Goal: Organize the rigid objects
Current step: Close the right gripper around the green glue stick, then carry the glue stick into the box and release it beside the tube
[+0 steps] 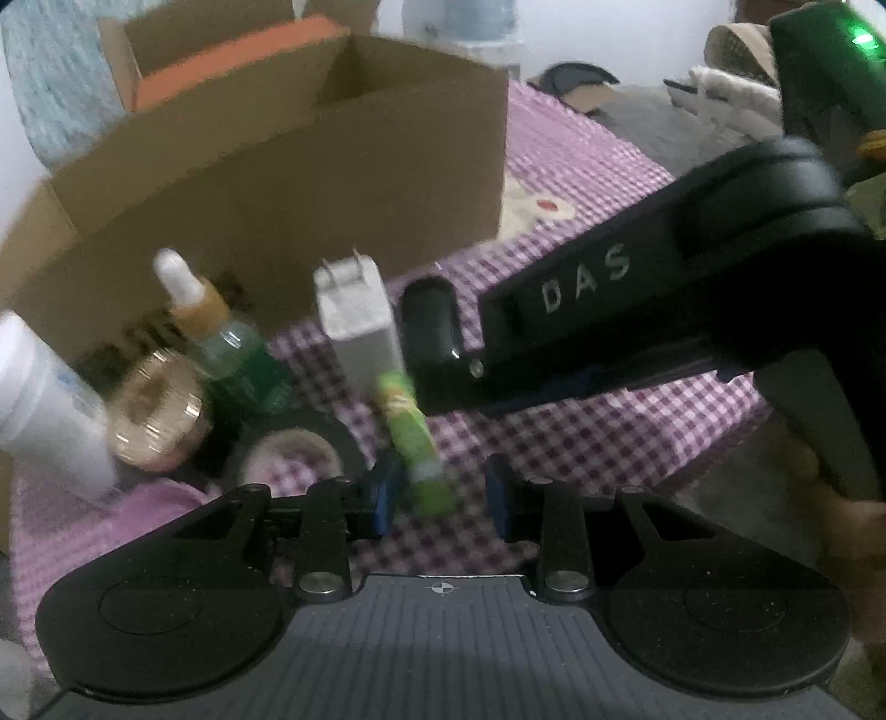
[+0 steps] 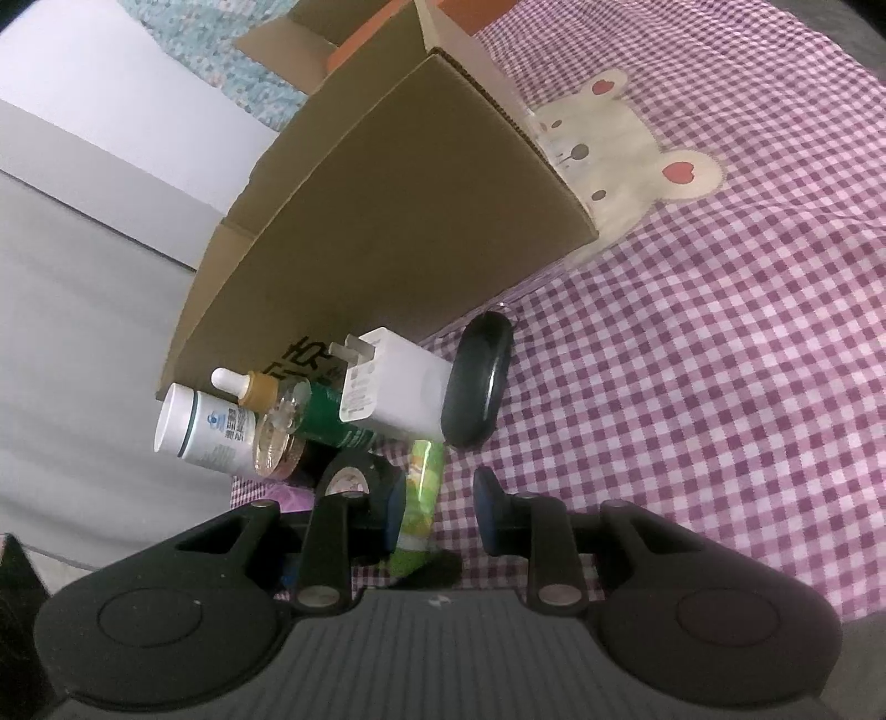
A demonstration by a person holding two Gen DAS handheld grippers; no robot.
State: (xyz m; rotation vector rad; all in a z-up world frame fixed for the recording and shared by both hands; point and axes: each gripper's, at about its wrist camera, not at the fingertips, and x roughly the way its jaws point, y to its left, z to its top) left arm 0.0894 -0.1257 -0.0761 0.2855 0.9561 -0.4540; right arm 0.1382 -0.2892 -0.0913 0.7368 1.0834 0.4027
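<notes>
Green tube (image 1: 418, 443) lies on the checked cloth (image 1: 609, 443), between the narrowly parted pads of the left gripper (image 1: 443, 498), unclamped. Right wrist view: the right gripper (image 2: 441, 498) likewise straddles the tube, ungripped, with the cardboard box (image 2: 387, 221) behind.

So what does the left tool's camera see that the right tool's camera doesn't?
Only the left camera shows the right tool reaching in from the side, and a green light above it. Only the right camera shows the bear's face on the checked cloth. Both show the cardboard box, the white charger, the dropper bottle and the green tube lying just ahead of each camera.
</notes>
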